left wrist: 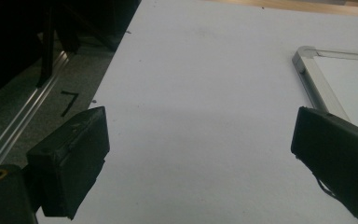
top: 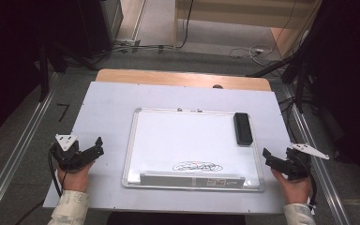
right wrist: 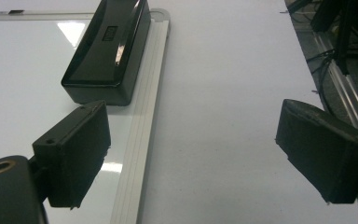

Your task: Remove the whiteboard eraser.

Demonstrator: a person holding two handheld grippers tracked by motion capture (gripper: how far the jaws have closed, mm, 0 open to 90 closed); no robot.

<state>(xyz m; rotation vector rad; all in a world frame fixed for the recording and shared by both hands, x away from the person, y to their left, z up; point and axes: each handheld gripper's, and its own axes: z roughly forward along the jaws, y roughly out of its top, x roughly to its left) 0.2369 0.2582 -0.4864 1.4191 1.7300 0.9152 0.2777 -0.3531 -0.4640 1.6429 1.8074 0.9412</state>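
A whiteboard [top: 187, 140] with a silver frame lies flat in the middle of the table, with a black scribble [top: 198, 166] near its front edge. A black eraser [top: 243, 128] rests on the board's right side, also seen as the eraser [right wrist: 107, 51] ahead of my right gripper. My left gripper [top: 98, 145] hovers left of the board, open and empty; its jaws stand wide apart around my left gripper [left wrist: 200, 154] with the board's corner [left wrist: 307, 65] ahead to the right. My right gripper [top: 265, 154] sits just right of the board, open, nothing between its jaws [right wrist: 191, 149].
The white table sheet [top: 112, 108] covers a wooden tabletop [top: 178, 77]. Metal rails [top: 18, 150] run along both sides on the floor. Cables [top: 253, 50] lie on the floor beyond the table, and dark stands rise at the right.
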